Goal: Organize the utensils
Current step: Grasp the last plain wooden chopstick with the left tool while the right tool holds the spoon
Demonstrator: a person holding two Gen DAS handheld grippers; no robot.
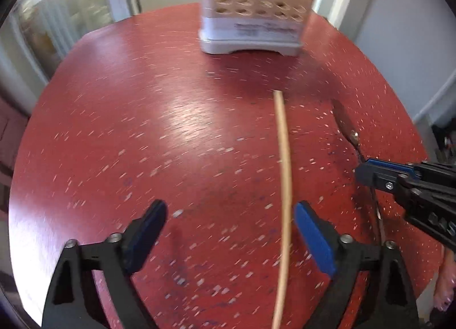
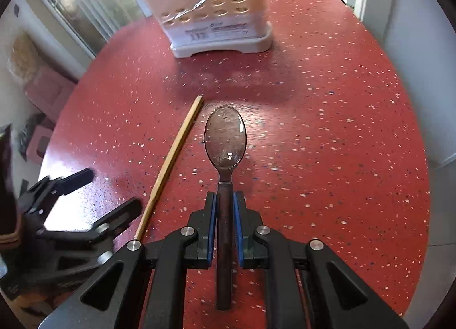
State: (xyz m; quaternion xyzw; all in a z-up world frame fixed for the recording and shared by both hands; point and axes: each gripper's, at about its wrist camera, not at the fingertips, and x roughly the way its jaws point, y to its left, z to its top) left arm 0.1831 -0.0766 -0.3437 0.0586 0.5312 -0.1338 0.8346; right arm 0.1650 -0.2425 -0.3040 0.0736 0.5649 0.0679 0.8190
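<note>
two black grippers with blue pads are in play. low in the right wrist view, the right gripper [image 2: 225,212] has its jaws narrowed onto the dark handle of one spoon [image 2: 225,140], pads pressing it from both sides; the shiny bowl of the spoon points up the frame at centre, above the table. low in the left wrist view, the left gripper [image 1: 230,232] stands with its jaws wide and nothing gripped; one pale wooden chopstick [image 1: 283,186] lies on the table, running up the frame just inside the right-hand pad, though whether they touch cannot be told. in the right wrist view that chopstick runs diagonally left of the spoon. one red speckled round table [image 2: 327,143] carries everything. one white utensil caddy [image 2: 216,15] with two rows of round holes stands at the upper centre of both views, well apart from the spoon and chopstick; what sits inside it is too blurred to count
</note>
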